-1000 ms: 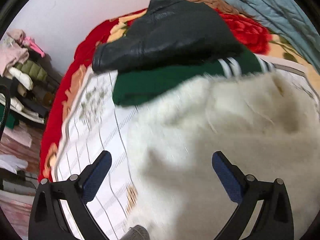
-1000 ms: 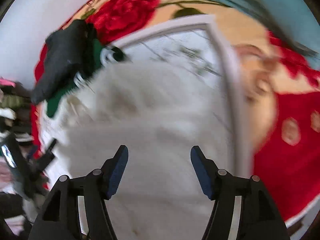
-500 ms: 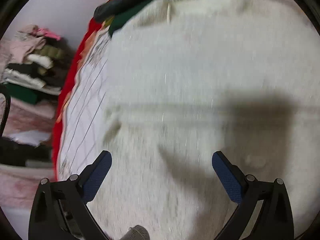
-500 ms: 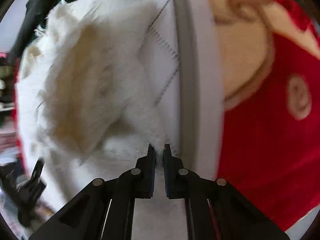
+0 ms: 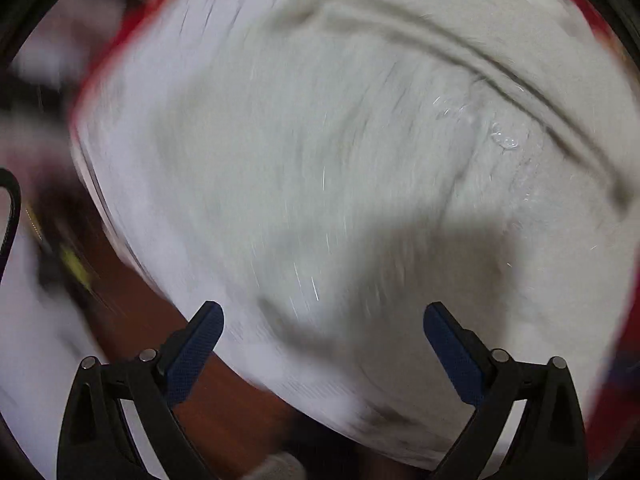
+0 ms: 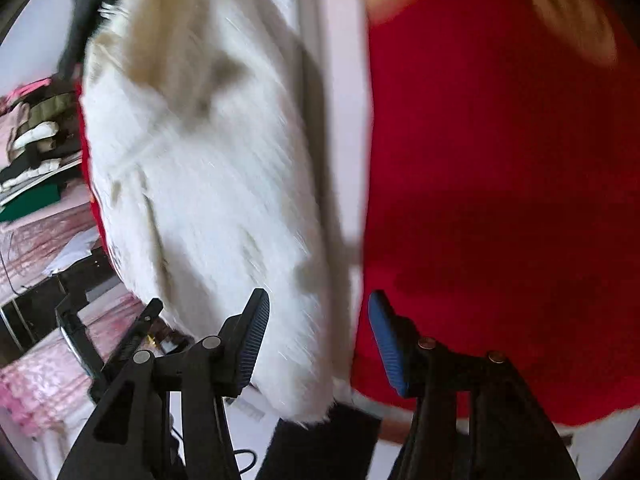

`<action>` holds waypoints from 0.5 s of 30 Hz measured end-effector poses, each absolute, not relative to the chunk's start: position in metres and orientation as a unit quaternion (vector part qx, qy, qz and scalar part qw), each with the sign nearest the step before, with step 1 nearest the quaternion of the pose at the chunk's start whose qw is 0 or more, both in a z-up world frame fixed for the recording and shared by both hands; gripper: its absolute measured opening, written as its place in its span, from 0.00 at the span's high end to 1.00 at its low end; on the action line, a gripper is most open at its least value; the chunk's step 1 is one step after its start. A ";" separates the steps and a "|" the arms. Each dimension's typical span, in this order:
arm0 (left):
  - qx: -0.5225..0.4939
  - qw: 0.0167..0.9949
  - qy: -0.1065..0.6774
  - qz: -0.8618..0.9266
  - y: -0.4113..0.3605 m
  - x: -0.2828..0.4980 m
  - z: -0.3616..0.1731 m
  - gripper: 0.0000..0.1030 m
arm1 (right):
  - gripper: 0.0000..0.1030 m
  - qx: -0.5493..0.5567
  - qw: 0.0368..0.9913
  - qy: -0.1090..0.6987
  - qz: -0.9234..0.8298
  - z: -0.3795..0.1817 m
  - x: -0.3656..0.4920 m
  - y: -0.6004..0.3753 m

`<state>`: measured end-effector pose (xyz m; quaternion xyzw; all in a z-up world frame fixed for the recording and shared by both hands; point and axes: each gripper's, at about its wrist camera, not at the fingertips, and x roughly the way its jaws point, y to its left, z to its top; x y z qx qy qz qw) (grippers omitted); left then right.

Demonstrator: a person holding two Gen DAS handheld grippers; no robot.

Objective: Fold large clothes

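Between folds: left claw (image 5: 322,354) apart over white fluffy coat (image 5: 320,152); right claw (image 6: 318,338) apart, gripping nothing, at coat's edge. Next: pinch hem, fold across.

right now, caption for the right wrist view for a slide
Right gripper, jaws open, over the white fluffy garment beside the red blanket.

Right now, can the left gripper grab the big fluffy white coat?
Probably yes. The left gripper is open, and the fluffy white coat lies straight ahead between its blue fingers, with nothing in between. The picture is blurry, so contact is unclear.
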<state>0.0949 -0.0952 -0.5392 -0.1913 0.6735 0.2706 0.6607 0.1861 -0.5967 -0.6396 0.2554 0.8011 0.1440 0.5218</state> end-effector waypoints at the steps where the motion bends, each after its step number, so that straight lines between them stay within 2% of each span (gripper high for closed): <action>1: -0.232 0.652 0.668 0.275 -0.091 0.084 -0.543 0.02 | 0.48 0.260 0.517 0.803 0.143 -0.643 0.181 -0.599; 5: -0.341 0.624 0.655 0.256 -0.088 0.065 -0.576 0.03 | 0.48 0.279 0.501 0.808 0.140 -0.651 0.166 -0.608; 7: -0.354 0.627 0.646 0.254 -0.089 0.068 -0.584 0.25 | 0.48 0.270 0.505 0.808 0.142 -0.651 0.169 -0.607; 8: -0.358 0.635 0.637 0.250 -0.089 0.071 -0.587 0.56 | 0.48 0.266 0.508 0.807 0.144 -0.648 0.172 -0.604; 9: -0.354 0.644 0.630 0.251 -0.091 0.073 -0.587 0.77 | 0.48 0.259 0.513 0.805 0.145 -0.646 0.176 -0.603; 10: -0.339 0.652 0.628 0.258 -0.092 0.076 -0.585 0.82 | 0.48 0.256 0.519 0.803 0.145 -0.647 0.182 -0.600; 11: -0.314 0.661 0.625 0.272 -0.093 0.079 -0.580 0.92 | 0.48 0.253 0.524 0.801 0.143 -0.646 0.193 -0.587; 15: -0.298 0.669 0.619 0.283 -0.079 0.073 -0.578 0.95 | 0.48 0.245 0.558 0.780 0.138 -0.631 0.219 -0.585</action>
